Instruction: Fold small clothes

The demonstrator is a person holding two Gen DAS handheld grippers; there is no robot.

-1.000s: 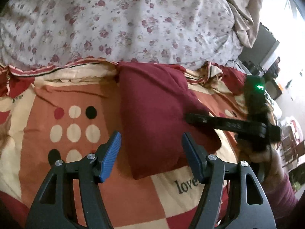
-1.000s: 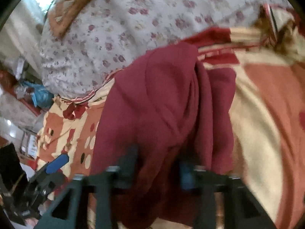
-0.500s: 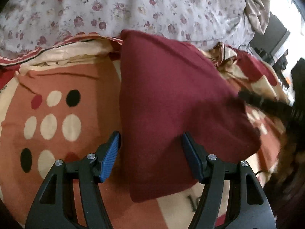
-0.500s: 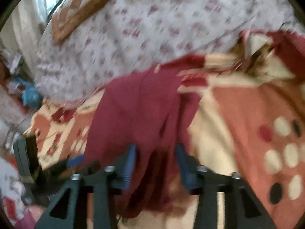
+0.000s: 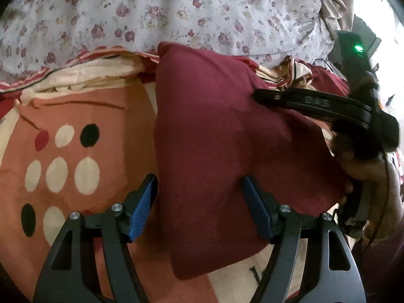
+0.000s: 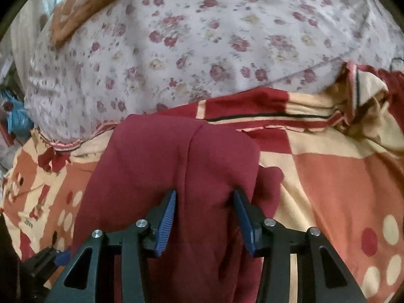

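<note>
1. The dark red garment (image 5: 222,151) lies folded on the patterned blanket (image 5: 75,116), its far end close to the flowered sheet (image 5: 176,7) bunched behind it.
2. In my right wrist view the same garment (image 6: 156,166) shows a fold line running down its middle, with a thicker lump of cloth at its right edge.
3. My left claw (image 5: 199,207) is spread and its jaws are opening; the cloth lies between the blue pads (image 5: 142,208), and they do not press on it.
4. My right claw (image 6: 204,223) stands partly apart and its jaws are closing, the cloth between the pads but not pinched.
5. From the left wrist view my right claw reaches across the garment's right side, its tip over the cloth; my hand (image 5: 371,176) grips its handle.
6. A green light (image 5: 358,48) glows on top of that claw.
</note>
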